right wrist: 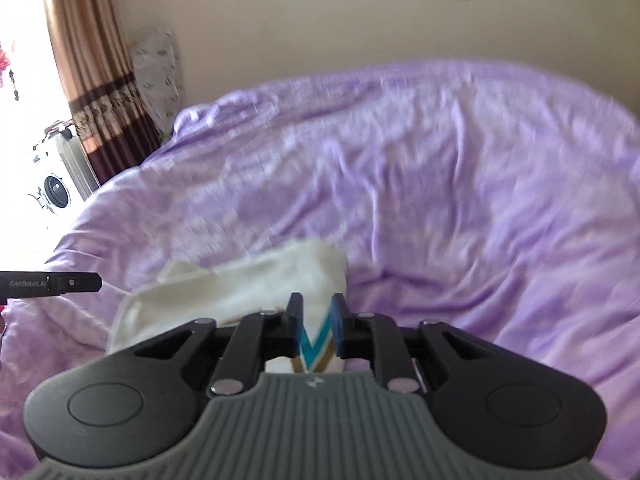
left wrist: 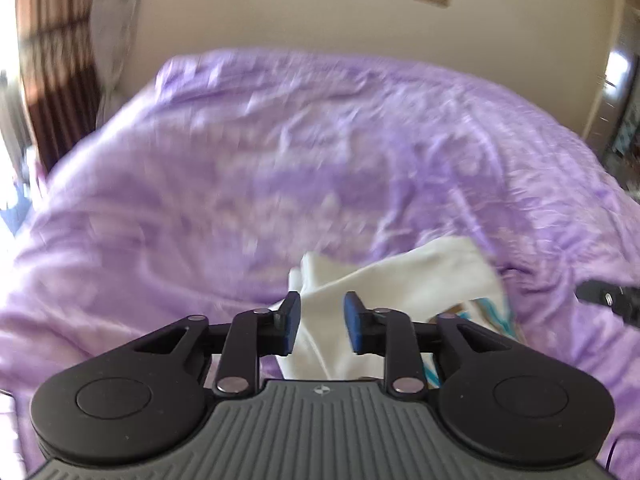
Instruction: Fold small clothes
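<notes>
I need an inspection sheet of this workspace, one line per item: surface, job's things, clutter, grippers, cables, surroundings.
Surface: purple bedspread, wrinkled.
Job's things: white garment with teal and gold stripes, partly lifted.
Clutter: nothing seen.
Grippers: left gripper has cloth between parted fingers, grip unclear; right gripper is clamped on the striped part.
Cables: thin dark cable at the lower right edge.
Surroundings: cream wall, brown curtain, washing machine.

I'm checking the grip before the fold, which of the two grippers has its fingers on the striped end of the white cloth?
The right gripper: its fingers flank the teal and tan chevron stripes of the white cloth. The left gripper stands over plain white fabric, jaws apart.
</notes>
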